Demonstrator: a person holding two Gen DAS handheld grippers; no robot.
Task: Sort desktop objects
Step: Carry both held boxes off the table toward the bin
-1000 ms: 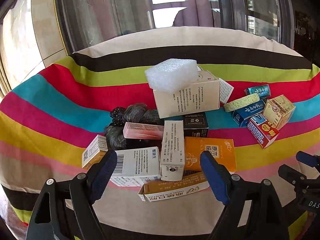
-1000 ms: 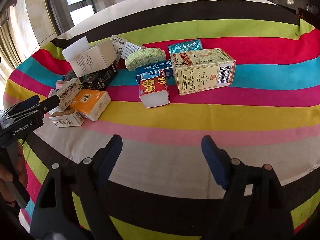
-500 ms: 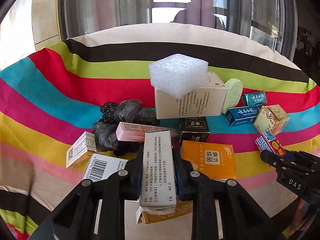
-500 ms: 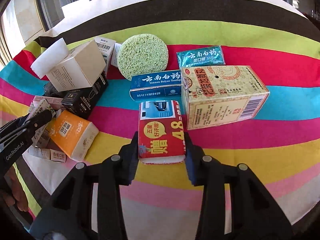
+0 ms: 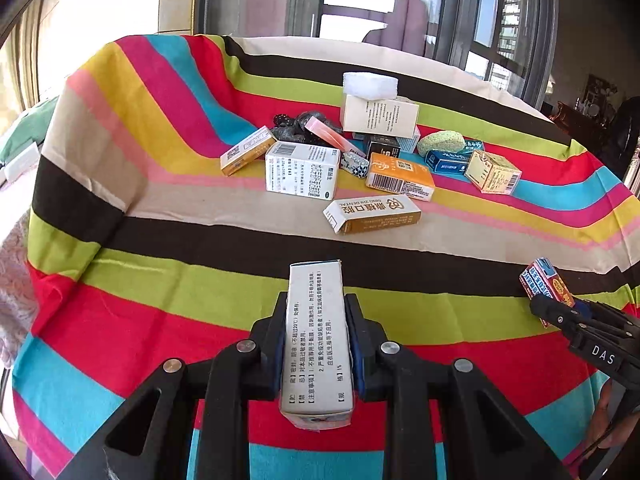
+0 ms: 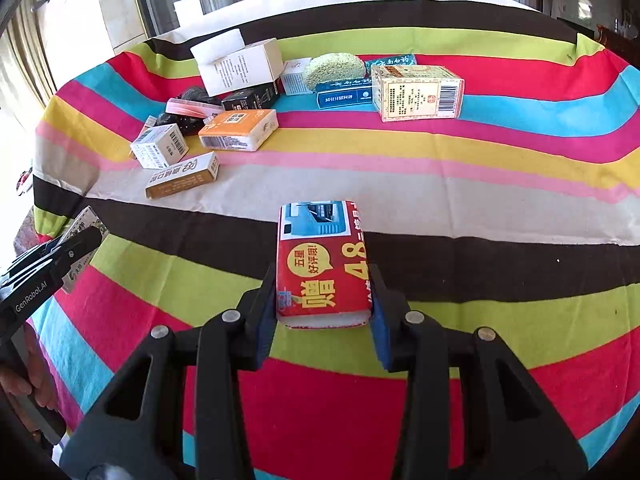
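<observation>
My left gripper (image 5: 316, 344) is shut on a tall white medicine box (image 5: 316, 336) and holds it over the near part of the striped cloth, well back from the pile. My right gripper (image 6: 322, 312) is shut on a red and blue tissue pack (image 6: 322, 264), also held over the near stripes. The right gripper with its red pack (image 5: 546, 288) shows at the right edge of the left wrist view. The left gripper (image 6: 68, 256) shows at the left edge of the right wrist view.
A pile stays on the striped tablecloth (image 5: 160, 264): a white barcode box (image 5: 302, 174), an orange pack (image 5: 400, 176), a gold-brown box (image 5: 372, 214), a cream box with foam on top (image 5: 378, 114), a green sponge (image 5: 440, 142), a blue box (image 6: 344, 96) and a yellow patterned box (image 6: 418, 92). Windows stand behind.
Both grippers closed on their boxes about half a second ago. They have since lifted them and pulled back from the pile toward the near edge of the table.
</observation>
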